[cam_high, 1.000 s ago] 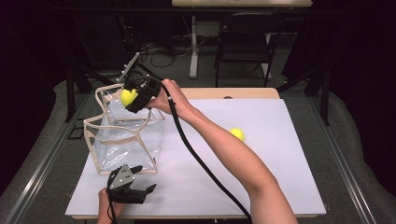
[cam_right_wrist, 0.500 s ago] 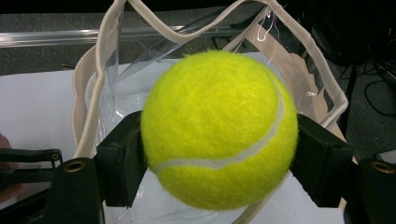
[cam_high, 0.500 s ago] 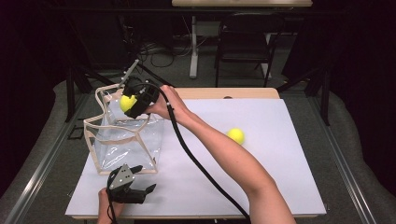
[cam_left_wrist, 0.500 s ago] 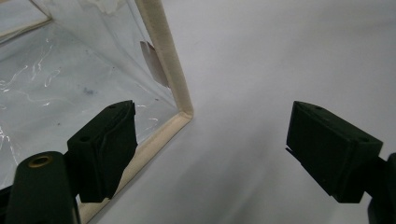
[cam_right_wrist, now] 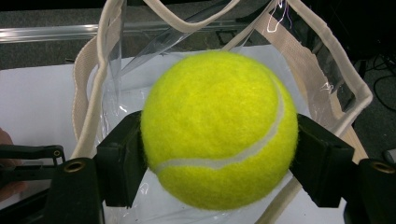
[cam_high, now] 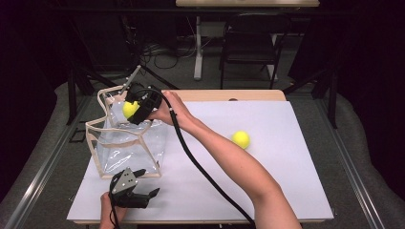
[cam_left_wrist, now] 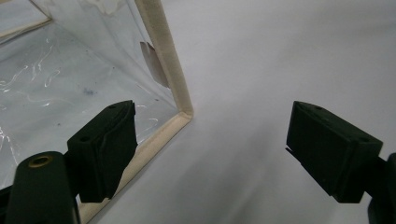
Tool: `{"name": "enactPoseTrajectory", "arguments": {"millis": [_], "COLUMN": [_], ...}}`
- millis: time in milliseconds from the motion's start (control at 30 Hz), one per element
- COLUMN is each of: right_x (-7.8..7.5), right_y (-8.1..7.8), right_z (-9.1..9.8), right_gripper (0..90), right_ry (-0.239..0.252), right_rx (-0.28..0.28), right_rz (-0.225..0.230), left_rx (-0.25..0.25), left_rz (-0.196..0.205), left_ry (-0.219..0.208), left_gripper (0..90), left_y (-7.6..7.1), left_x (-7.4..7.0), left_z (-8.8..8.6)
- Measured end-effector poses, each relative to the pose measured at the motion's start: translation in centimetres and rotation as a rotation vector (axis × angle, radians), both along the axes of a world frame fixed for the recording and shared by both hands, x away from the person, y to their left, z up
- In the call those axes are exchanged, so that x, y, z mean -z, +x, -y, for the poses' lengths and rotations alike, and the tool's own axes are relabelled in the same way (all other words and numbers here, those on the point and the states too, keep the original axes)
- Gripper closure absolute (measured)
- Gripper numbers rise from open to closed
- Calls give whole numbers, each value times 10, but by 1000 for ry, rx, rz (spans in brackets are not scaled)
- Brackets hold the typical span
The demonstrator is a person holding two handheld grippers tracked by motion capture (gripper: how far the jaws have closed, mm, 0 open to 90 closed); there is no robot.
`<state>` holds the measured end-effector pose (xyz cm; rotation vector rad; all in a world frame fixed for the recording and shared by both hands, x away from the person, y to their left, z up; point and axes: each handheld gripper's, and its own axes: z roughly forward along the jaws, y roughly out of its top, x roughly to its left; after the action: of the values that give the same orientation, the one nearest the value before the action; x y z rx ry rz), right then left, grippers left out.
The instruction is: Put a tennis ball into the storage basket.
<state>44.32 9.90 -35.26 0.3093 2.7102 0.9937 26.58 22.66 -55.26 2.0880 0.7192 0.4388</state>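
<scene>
A clear plastic bag (cam_high: 125,148) with cream trim stands open on the white table's left side. My right gripper (cam_high: 133,108) is shut on a yellow tennis ball (cam_high: 130,109) and holds it over the bag's far rim. In the right gripper view the ball (cam_right_wrist: 218,128) sits squeezed between both pads above the bag's mouth (cam_right_wrist: 322,70). My left gripper (cam_high: 145,183) rests on the table by the bag's near corner, open with nothing between its jaws. The left gripper view has the bag's bottom corner (cam_left_wrist: 180,109) just ahead of the left pad. A second tennis ball (cam_high: 241,139) lies on the table to the right.
The white table top (cam_high: 296,191) has free room to the right and front. A black cable (cam_high: 205,176) trails from my right gripper along the forearm. A chair (cam_high: 248,52) and stands are on the dark floor beyond the far edge.
My right gripper with the ball has shifted slightly toward the bag's far rim. The left gripper has stayed where it was.
</scene>
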Motion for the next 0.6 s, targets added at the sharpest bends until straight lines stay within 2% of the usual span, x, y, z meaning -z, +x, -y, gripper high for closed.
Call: {"name": "enactPoseTrajectory", "arguments": {"millis": [600], "right_x": [9], "right_y": [2], "right_z": [-1], "right_gripper": [268], "right_ry": [-23], "right_rx": [-4], "right_rz": [-29], "left_rx": [0], "left_rz": [-3], "left_ry": [-2], "left_gripper": [162], "left_y": [0], "left_x": [0], "left_z": [1]}}
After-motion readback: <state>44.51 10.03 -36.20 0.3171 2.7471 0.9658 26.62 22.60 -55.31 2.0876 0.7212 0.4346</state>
